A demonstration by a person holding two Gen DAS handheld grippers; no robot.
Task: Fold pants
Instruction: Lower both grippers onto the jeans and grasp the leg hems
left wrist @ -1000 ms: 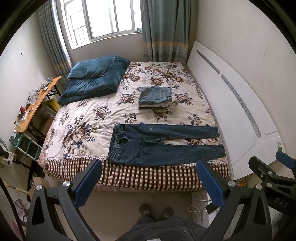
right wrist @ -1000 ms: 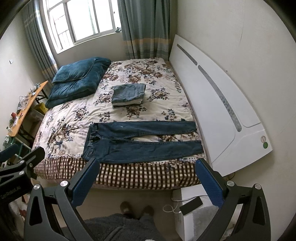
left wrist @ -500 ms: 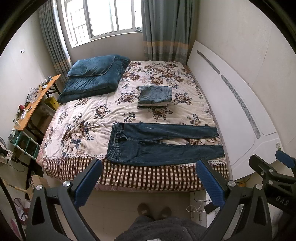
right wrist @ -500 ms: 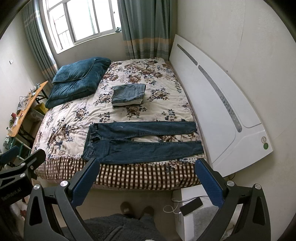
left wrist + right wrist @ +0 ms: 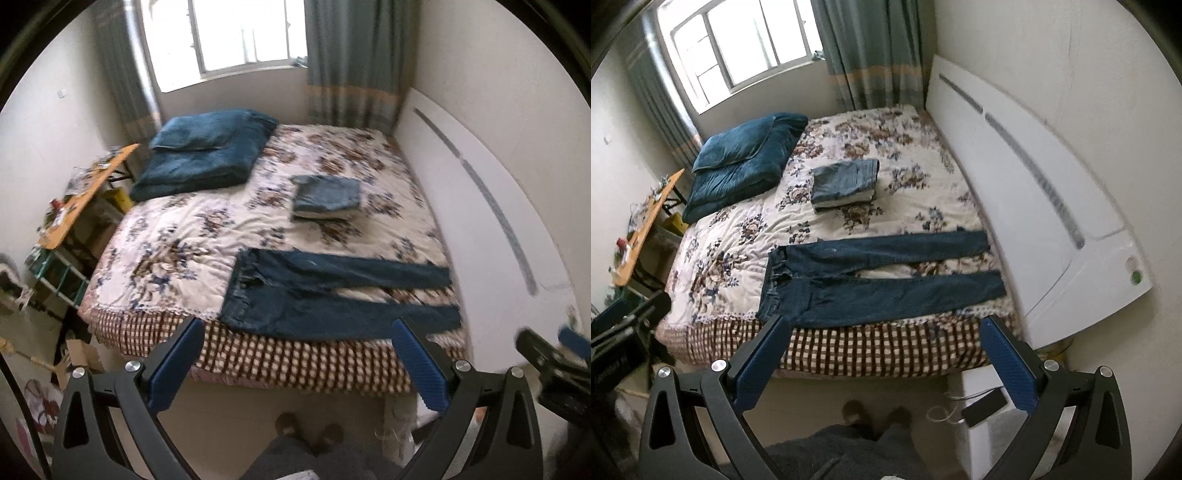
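Above the floor, left gripper (image 5: pixel 295 354) and right gripper (image 5: pixel 882 350) hover spread; jeans (image 5: pixel 871 280) seemingly untouched.

Black-framed grippers with blue pads
Each gripper (image 5: pixel 295 360) (image 5: pixel 882 356) has silver screws at its finger joints; the person wears grey trousers (image 5: pixel 846 454) and brown slippers (image 5: pixel 855 410).

A home bedroom: a bed (image 5: pixel 827 350) with floral quilt (image 5: pixel 738 240) and white headboard (image 5: pixel 1052 206), folded blue blanket (image 5: pixel 746 162), curtained window (image 5: pixel 738 48), cluttered wooden desk (image 5: pixel 642 229) beside the bed, and folded clothes (image 5: pixel 846 181).
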